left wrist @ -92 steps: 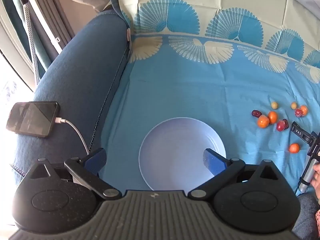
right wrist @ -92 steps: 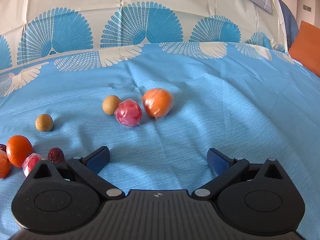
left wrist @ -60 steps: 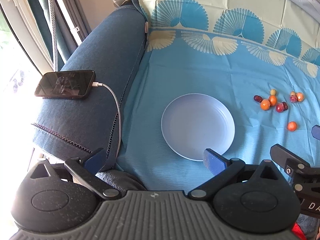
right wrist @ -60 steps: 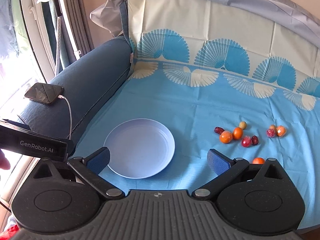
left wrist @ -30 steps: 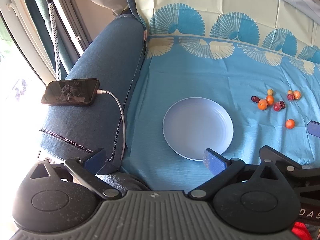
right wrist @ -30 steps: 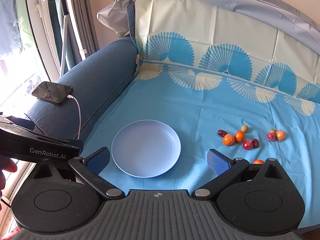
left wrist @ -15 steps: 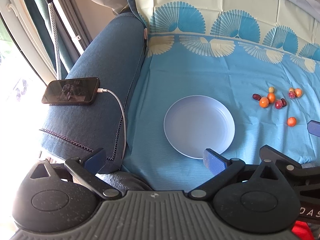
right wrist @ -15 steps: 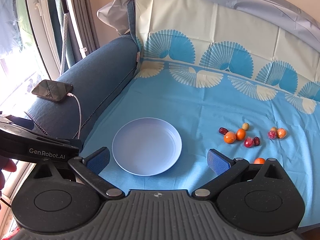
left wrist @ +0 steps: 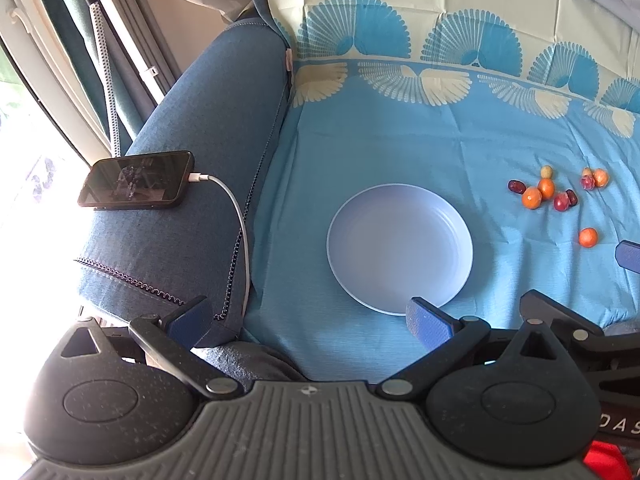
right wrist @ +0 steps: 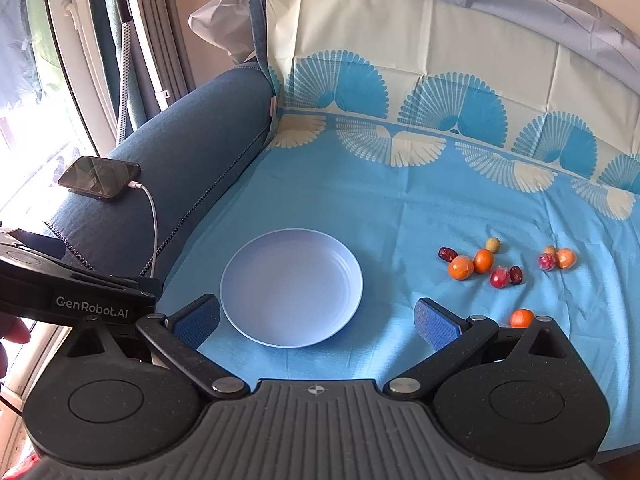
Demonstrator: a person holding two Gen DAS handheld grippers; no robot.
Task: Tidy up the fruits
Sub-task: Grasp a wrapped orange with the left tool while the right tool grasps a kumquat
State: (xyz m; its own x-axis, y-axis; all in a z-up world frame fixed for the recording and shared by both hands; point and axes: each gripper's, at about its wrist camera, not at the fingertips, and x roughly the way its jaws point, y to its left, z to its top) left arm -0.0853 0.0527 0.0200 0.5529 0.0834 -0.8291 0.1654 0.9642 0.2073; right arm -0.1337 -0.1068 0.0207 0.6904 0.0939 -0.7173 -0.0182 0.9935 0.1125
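Note:
An empty pale blue plate [left wrist: 400, 248] lies on the blue patterned cloth; it also shows in the right wrist view [right wrist: 292, 288]. Several small fruits lie to its right: oranges [right wrist: 472, 265], dark red dates [right wrist: 448, 254], red wrapped ones [right wrist: 500, 278], a tan one [right wrist: 493, 244]. One orange [right wrist: 522, 317] lies apart, nearer me, also seen in the left wrist view [left wrist: 588, 237]. My left gripper [left wrist: 308, 320] is open and empty, held back above the sofa's front edge. My right gripper [right wrist: 316, 316] is open and empty, raised in front of the plate.
A phone [left wrist: 136, 180] with a white charging cable [left wrist: 236, 216] lies on the blue sofa arm [left wrist: 192, 160] at the left. Curtains and a window stand beyond it. The cloth-covered sofa back [right wrist: 440, 52] rises behind. The other gripper's body [right wrist: 80, 296] shows at the left of the right wrist view.
Both grippers pulled back from the fruits and plate to a raised, farther view about two seconds ago. Over the last second they have barely drifted. Jaws stayed open.

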